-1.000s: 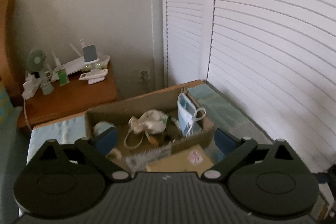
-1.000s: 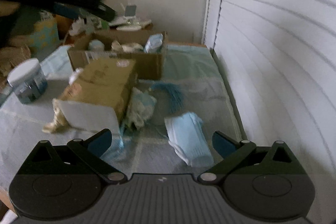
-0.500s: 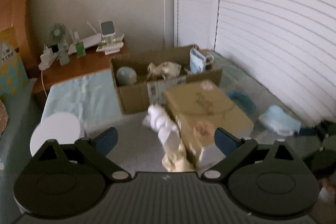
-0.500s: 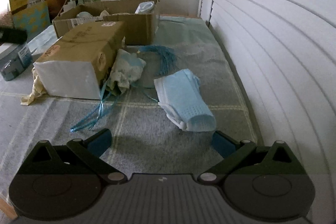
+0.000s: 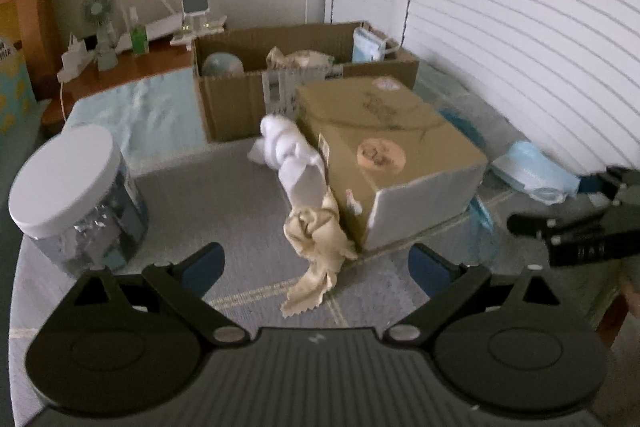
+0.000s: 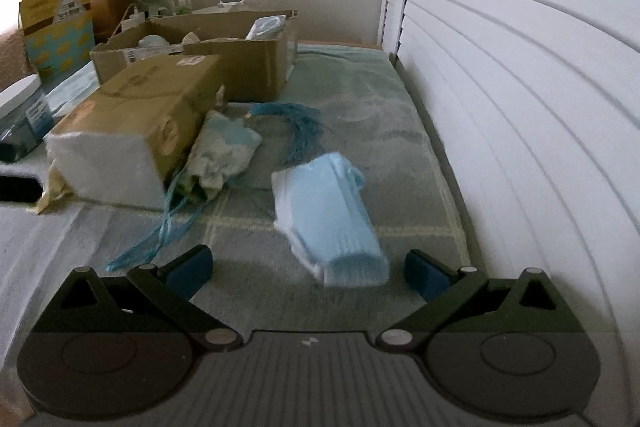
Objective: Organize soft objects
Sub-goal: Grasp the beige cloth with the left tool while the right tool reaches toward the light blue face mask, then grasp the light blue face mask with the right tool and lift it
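Observation:
My left gripper is open and empty, just short of a beige cloth and a white sock lying against a closed cardboard box. Behind it stands an open cardboard box holding a face mask, a cloth bundle and a round pale object. My right gripper is open around the near end of a folded light-blue mask pack on the bed. A patterned pouch, a blue ribbon and a teal tassel lie beside the closed box.
A white-lidded jar stands at the left. The nightstand behind carries a small fan, bottles and a router. White louvred doors run along the right edge of the bed. A yellow-and-blue bag leans at the far left.
The left gripper pulled back from over the open box and dropped low toward the beige cloth. The right gripper advanced until the blue mask pack's near end lies between its fingers.

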Demonstrator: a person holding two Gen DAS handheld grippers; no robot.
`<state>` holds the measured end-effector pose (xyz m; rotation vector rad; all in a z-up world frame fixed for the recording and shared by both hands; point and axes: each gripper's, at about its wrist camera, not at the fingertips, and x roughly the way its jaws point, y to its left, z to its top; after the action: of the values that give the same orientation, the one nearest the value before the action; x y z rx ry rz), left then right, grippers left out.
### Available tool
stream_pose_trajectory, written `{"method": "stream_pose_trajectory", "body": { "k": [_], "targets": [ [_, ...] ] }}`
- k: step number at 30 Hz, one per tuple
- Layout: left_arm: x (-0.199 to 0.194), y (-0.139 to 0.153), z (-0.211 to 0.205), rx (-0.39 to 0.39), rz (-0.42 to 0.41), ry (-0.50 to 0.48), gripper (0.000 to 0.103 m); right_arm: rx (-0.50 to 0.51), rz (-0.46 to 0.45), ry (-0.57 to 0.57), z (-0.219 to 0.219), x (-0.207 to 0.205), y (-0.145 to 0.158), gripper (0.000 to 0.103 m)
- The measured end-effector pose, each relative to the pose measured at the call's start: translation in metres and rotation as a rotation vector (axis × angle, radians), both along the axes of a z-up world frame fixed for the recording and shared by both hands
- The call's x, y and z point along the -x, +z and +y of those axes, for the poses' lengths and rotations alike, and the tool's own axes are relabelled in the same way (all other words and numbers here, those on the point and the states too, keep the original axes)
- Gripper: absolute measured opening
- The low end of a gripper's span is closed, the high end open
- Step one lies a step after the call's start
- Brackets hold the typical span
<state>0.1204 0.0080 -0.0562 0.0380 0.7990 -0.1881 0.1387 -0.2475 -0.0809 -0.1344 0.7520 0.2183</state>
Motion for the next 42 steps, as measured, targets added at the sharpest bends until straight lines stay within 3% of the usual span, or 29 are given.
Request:
{"method": "stream_pose_trajectory", "body": {
  "k": [9, 14, 18, 20, 26, 37, 42],
  "targets": [
    [-0.01, -0.012, 0.001, -0.05, -0.002, -0.021, 0.092, 0.01, 0.017, 0.017, 0.012, -0.02, 0.0, 0.103],
    [-0.016, -0.016, -0.001, -0.073, -0.011, -0.106, 0.07, 0.008, 0.011, 0.022, 0.013, -0.019, 0.0, 0.103],
    [-0.018, -0.016, -0.003, -0.086, -0.021, -0.163, 0.062, 0.007, 0.008, 0.025, 0.012, -0.018, -0.001, 0.103],
    [-0.017, -0.016, -0.003, -0.074, -0.024, -0.187, 0.045, 0.006, 0.005, 0.024, 0.013, -0.017, -0.001, 0.103],
    [-0.016, -0.012, 0.002, -0.03, -0.01, -0.175, 0.031, 0.008, 0.009, 0.023, 0.014, -0.016, 0.0, 0.103],
    [0.016, -0.001, 0.015, -0.005, 0.097, -0.213, 0.033, 0.011, 0.022, 0.039, 0.012, -0.012, 0.001, 0.103],
    [0.023, -0.007, 0.012, -0.038, 0.077, -0.194, 0.059, 0.068, 0.019, 0.023, 0.015, -0.02, 0.005, 0.103]
  ]
}}
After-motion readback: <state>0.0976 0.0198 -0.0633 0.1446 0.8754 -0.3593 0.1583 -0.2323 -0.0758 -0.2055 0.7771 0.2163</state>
